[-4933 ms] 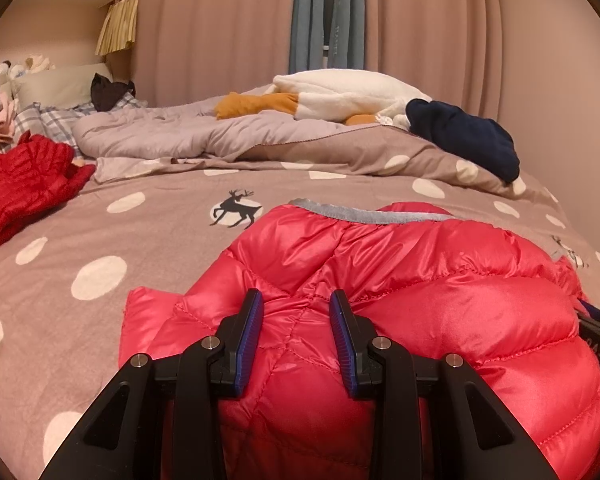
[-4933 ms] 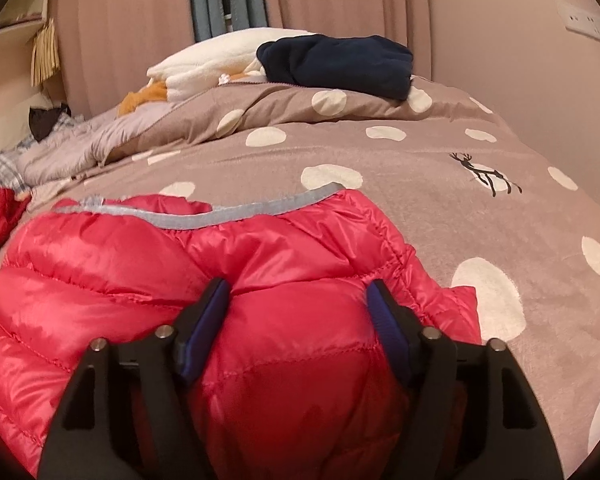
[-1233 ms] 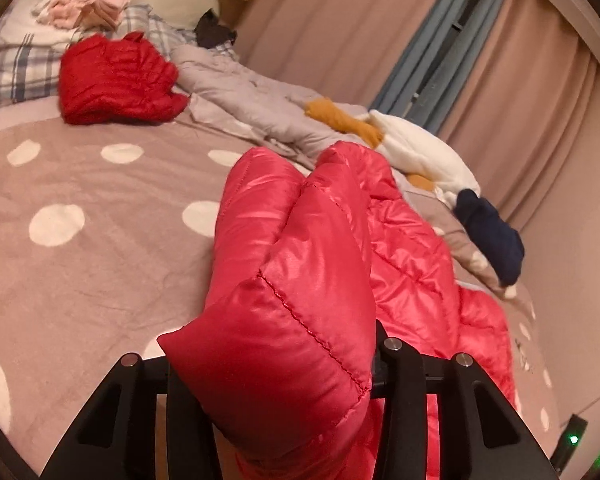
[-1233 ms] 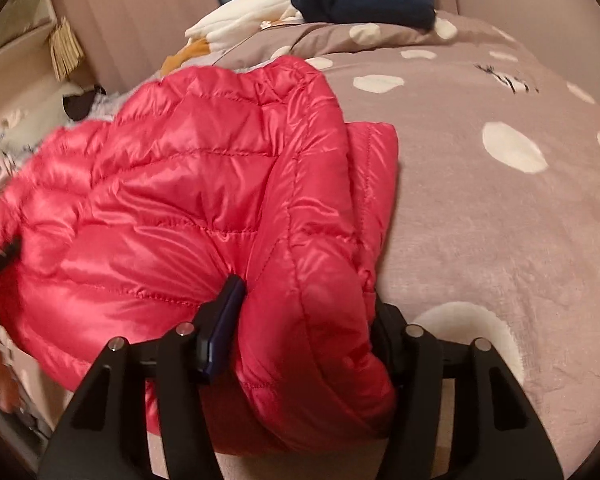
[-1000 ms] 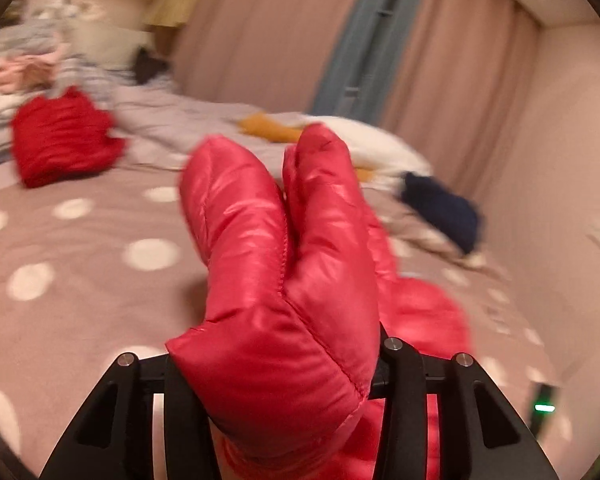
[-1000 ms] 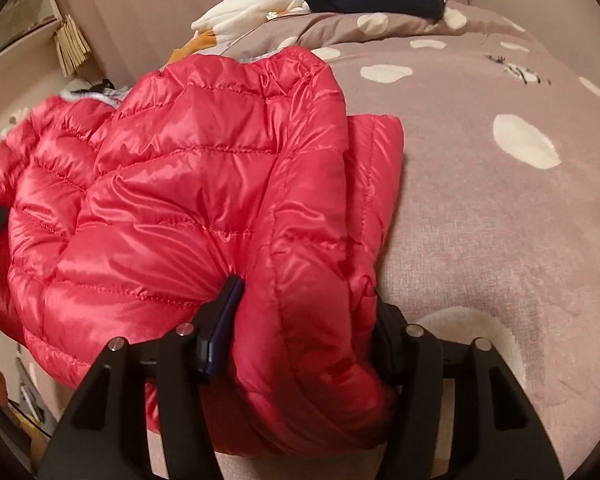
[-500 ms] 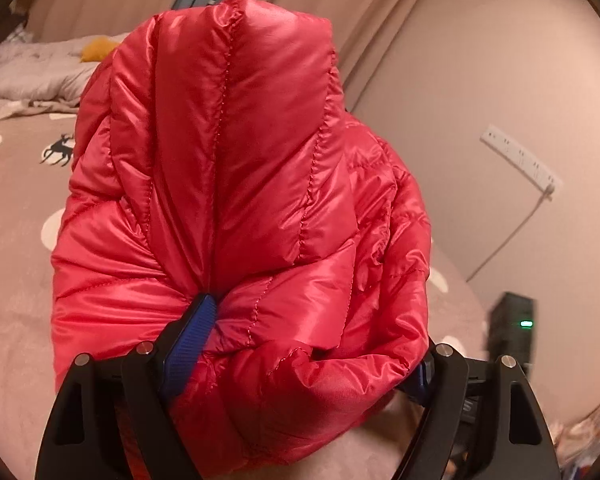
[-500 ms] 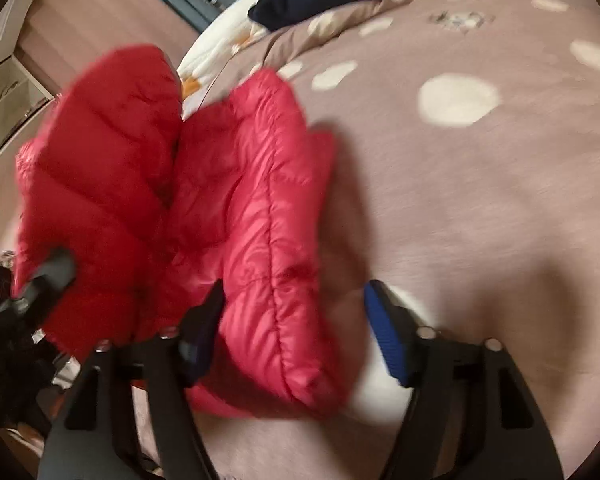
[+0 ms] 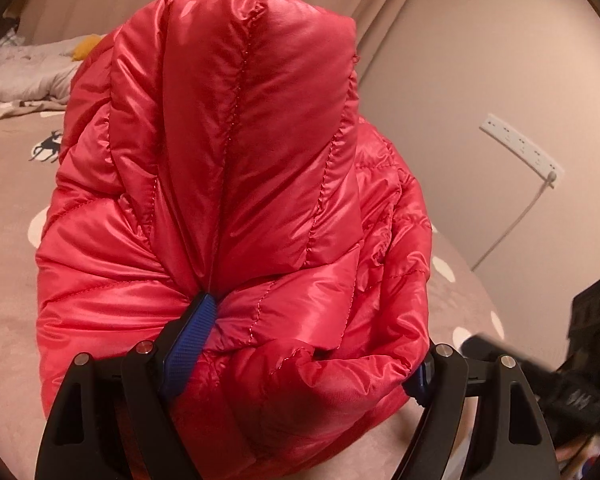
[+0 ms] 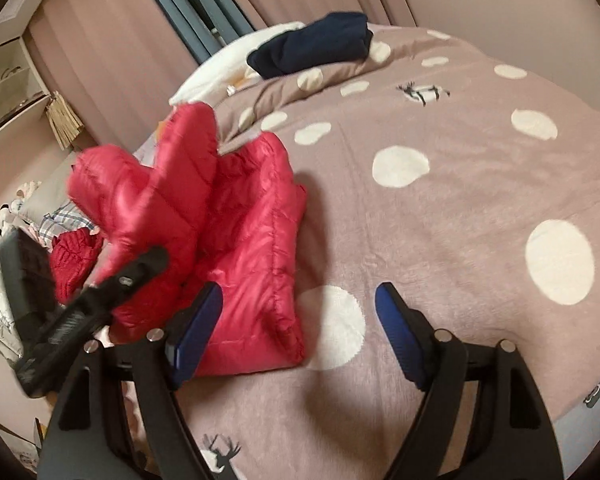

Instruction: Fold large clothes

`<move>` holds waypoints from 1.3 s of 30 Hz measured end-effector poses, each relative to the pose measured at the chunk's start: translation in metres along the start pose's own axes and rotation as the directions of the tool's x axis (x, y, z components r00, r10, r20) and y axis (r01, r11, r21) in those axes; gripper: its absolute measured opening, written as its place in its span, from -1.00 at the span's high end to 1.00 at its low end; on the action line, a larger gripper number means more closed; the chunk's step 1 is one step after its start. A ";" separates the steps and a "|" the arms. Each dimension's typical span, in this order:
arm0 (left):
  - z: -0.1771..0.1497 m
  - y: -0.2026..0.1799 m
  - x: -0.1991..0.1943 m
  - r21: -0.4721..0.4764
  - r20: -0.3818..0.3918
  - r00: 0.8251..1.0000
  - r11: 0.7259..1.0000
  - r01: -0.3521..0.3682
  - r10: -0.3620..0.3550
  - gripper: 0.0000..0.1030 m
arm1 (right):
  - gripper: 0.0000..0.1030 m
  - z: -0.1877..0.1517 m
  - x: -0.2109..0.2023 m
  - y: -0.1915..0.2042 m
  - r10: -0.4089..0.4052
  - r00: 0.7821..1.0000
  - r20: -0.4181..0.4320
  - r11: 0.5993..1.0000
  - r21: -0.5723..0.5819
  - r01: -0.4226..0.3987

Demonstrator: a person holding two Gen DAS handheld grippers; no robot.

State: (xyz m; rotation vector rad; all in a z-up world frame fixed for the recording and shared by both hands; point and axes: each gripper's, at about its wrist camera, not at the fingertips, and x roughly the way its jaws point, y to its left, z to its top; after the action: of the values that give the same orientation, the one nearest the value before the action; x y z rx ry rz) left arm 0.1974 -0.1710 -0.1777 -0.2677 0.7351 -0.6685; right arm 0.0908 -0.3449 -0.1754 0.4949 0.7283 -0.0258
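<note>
A shiny red puffer jacket [image 9: 236, 184] is bunched up in front of my left gripper [image 9: 312, 344]. The left jaws stand wide with a thick fold of the jacket between the blue pads [image 9: 192, 332]; the right pad is mostly hidden. In the right wrist view the same jacket [image 10: 236, 232] lies folded over near the bed's front left, with the left gripper [image 10: 112, 280] under its raised part. My right gripper [image 10: 298, 316] is open and empty, its left pad just beside the jacket's edge.
A taupe polka-dot bedspread [image 10: 440, 208] covers the bed. A navy garment [image 10: 312, 50] lies on a white pillow at the far end. Another red garment [image 10: 74, 256] lies at left. A wall with a power strip [image 9: 520, 148] stands right of the bed.
My right gripper has opened and let go of the jacket, then drawn back. My left gripper has swung the jacket's fold over toward the right and its jaws have spread wider.
</note>
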 end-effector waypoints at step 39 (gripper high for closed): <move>0.024 0.105 -0.100 -0.358 0.118 0.962 0.914 -0.189 0.245 -0.58 | 0.54 -0.009 0.065 0.048 0.013 0.995 -0.099 0.995 -0.098 -0.023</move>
State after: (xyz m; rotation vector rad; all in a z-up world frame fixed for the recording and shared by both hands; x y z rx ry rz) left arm 0.2086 -0.0261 -0.1542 -0.5466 0.7119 -0.2971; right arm 0.1429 -0.2891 -0.2023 0.4098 0.8172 0.0520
